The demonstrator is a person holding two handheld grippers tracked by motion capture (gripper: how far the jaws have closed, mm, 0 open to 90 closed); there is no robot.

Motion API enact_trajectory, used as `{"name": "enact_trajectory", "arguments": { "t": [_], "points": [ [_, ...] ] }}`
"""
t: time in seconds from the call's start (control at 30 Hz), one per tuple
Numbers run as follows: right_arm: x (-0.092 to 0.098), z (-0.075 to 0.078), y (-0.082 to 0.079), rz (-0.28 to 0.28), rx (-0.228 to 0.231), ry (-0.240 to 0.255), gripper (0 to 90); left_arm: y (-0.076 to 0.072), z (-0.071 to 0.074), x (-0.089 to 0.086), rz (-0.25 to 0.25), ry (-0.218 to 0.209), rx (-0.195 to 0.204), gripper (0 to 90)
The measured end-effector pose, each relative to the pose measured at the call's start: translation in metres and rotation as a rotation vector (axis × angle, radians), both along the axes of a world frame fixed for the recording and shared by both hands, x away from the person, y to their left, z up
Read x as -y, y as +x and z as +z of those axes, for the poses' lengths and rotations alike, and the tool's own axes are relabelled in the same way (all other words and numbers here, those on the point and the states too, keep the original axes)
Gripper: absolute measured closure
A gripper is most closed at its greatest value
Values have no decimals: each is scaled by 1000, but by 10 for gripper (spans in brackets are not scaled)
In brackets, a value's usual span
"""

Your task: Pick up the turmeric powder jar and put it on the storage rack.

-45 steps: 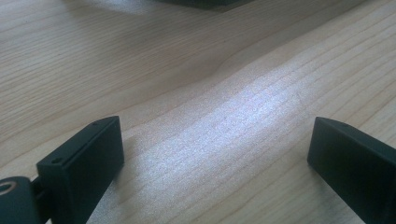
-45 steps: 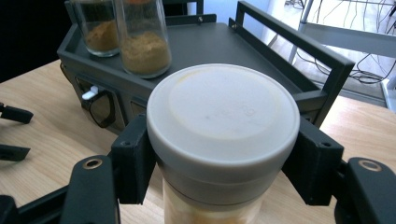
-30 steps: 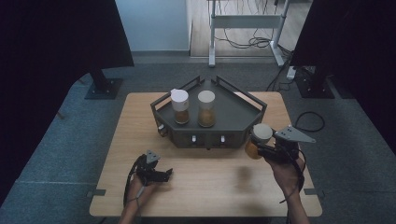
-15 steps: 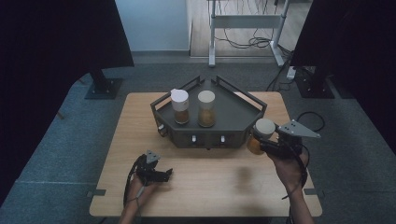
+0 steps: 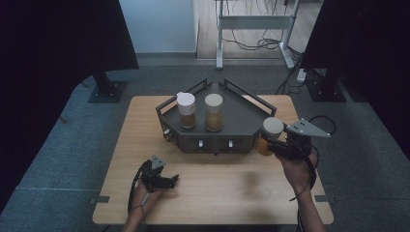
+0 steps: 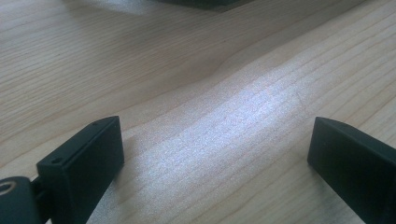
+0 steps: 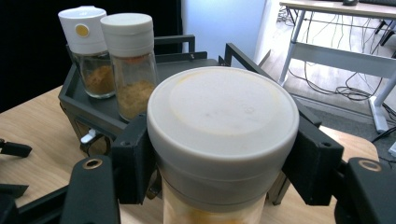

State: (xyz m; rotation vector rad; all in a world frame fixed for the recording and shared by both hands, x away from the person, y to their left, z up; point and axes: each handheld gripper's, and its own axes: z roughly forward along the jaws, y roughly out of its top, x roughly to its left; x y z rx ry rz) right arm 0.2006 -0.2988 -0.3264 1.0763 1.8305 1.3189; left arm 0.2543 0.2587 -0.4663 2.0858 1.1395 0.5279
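At the near edge of the table (image 5: 217,198) our left gripper (image 5: 162,180) rests idle, jaws spread over bare wood, leaving the work to the other hand. Farther right, our right gripper (image 5: 270,145) is clenched on a white-capped spice jar (image 7: 223,135), held upright beside the dark tray (image 5: 241,118), presumably to set it in. Beyond, two jars (image 5: 200,112) already stand together there.

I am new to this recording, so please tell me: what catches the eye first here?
The right gripper is shut on a white-lidded jar, held beside the right end of the dark tray. Two more spice jars stand side by side on that tray. The left gripper rests open on the wooden table.
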Motion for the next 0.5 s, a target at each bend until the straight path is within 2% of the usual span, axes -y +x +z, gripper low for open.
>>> {"name": "enact_trajectory", "arguments": {
  "t": [0.5],
  "points": [
    [-18, 5, 23, 11, -3, -9, 332, 0, 0, 0, -3, 0, -1, 35]
  ]
}}
